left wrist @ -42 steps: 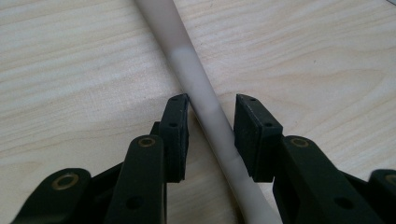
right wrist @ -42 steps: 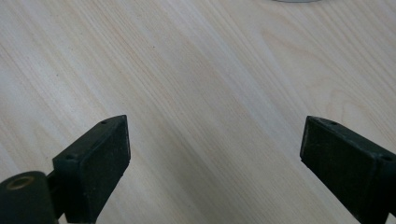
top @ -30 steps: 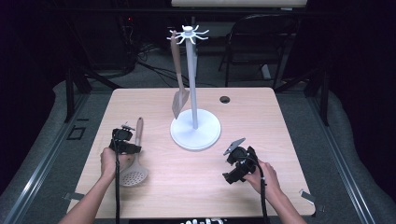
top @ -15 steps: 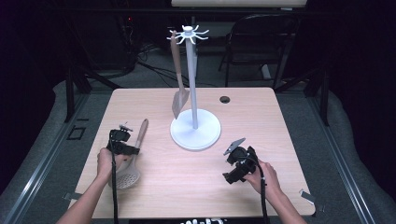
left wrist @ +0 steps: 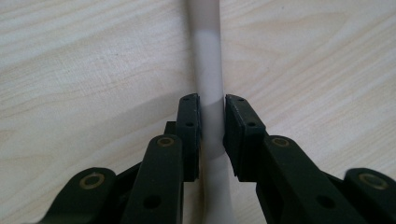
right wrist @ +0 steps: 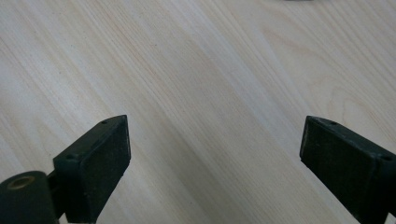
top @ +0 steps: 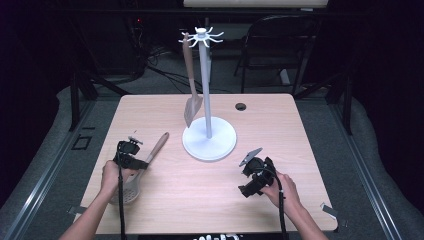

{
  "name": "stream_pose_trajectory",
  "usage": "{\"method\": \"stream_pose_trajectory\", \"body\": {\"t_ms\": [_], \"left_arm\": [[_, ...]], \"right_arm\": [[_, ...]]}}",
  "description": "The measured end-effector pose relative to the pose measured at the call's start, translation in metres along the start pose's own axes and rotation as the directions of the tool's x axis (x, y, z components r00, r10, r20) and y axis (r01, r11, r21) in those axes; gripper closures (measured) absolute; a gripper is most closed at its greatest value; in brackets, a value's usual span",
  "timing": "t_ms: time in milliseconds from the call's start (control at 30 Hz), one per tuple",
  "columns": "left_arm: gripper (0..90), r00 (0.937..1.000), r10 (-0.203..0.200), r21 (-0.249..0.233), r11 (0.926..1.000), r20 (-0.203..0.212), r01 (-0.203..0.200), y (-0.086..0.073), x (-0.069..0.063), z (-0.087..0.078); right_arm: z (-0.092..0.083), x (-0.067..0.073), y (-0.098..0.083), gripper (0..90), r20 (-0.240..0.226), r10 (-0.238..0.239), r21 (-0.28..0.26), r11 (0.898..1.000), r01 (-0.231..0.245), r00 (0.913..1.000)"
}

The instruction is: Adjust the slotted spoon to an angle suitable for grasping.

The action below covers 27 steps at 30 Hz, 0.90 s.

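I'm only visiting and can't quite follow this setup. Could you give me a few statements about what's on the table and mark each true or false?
1. The left gripper has its jaws closed on the handle of the slotted spoon. True; they have just been closing.
2. The right gripper holds a spatula. False: its jaws stand wide open over bare table.
3. A spatula hangs from the white stand. True.
4. The slotted spoon hangs on the stand. False: it lies flat on the table, left of the stand's base.
5. Both grippers are on the spoon. False: just the left.
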<state>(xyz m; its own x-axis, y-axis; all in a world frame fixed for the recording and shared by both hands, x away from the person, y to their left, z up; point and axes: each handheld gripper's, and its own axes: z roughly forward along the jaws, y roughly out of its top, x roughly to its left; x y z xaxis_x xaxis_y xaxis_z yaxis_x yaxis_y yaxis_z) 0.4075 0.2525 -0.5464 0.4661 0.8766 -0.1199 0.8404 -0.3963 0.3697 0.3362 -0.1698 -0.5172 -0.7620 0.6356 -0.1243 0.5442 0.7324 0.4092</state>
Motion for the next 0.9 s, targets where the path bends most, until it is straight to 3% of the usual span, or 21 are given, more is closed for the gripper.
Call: {"method": "stream_pose_trajectory", "body": {"t_ms": [133,433,533,900], "left_arm": [[77.2,0.9994,0.029,0.014,0.9995,-0.016,-0.029,-0.002,-0.002,-0.002],[73.9,0.9997,0.025,0.024,0.9994,0.003,-0.025,0.003,-0.005,-0.001],[71.8,0.9988,0.046,0.040,0.9982,-0.016,-0.045,0.007,-0.007,0.001],[72.4,0.9983,0.040,0.079,0.9962,-0.043,-0.036,0.022,-0.009,0.008]], "right_arm": [[0.001,0.000,-0.001,8.1,-0.007,0.008,-0.008,1.000,-0.008,0.9999],[0.001,0.000,0.000,8.1,-0.007,0.001,0.000,1.000,-0.001,1.0000],[0.002,0.000,0.000,8.1,-0.005,0.000,0.006,1.000,0.000,1.0000],[0.000,-0.002,-0.001,8.2,0.001,0.001,0.000,1.000,-0.001,1.0000]]}}
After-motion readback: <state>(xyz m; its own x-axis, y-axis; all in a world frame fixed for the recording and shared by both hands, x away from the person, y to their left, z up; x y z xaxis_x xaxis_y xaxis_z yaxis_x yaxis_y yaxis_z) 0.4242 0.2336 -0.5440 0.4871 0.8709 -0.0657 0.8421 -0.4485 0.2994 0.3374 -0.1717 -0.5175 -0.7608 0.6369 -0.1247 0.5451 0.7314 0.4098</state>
